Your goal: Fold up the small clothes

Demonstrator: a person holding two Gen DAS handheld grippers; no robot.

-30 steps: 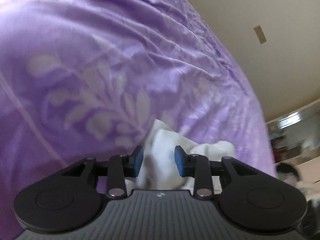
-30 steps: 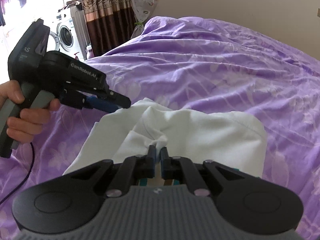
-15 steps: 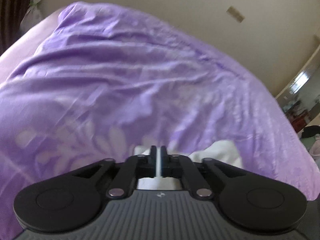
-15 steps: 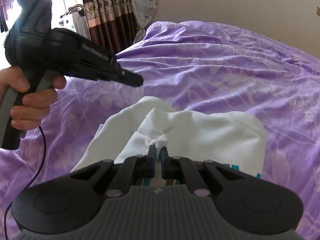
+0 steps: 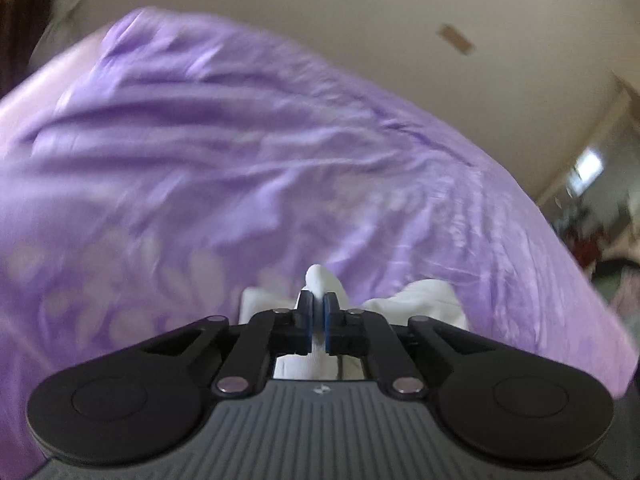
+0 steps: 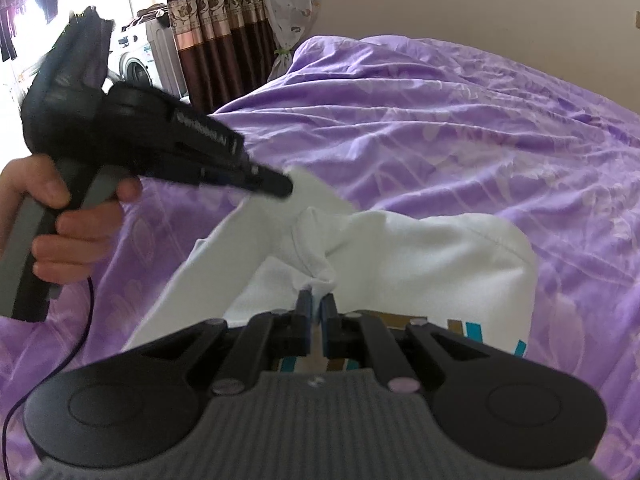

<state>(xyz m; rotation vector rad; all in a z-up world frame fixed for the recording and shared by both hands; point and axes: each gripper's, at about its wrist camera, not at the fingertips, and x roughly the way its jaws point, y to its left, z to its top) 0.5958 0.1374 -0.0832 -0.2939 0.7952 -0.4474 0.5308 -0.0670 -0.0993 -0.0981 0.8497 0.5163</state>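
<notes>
Right wrist view shows a white garment [image 6: 420,256] lying on a bed covered with a purple sheet [image 6: 460,128] printed with pale leaves. The right tongs [image 6: 316,308] sit at the near edge of the garment, their blue-lined jaws pressed together on a bunched fold of the white cloth that rises into a small knot just beyond the tips. Brown and teal stripes show on the cloth near the tongs' body. To the left, a hand [image 6: 60,224] grips the handle of the left tongs [image 6: 286,188], which are raised above the sheet and point right and down, with their tip against the far left corner of the garment; that corner is lifted off the bed and the cloth runs taut from it towards the near left. From this view it cannot be told how those jaws stand. A thin dark cable hangs below the hand. Far left stand a washing machine [image 6: 136,64] and brown patterned curtains [image 6: 212,28], and a plain wall lies behind the bed. Left wrist view, which is blurred, shows the left tongs [image 5: 318,308] with their jaws clamped on a tuft of the garment [image 5: 320,280] that pokes out beyond the tips, with more white cloth below and to the right, and the purple sheet [image 5: 240,152] beyond.
</notes>
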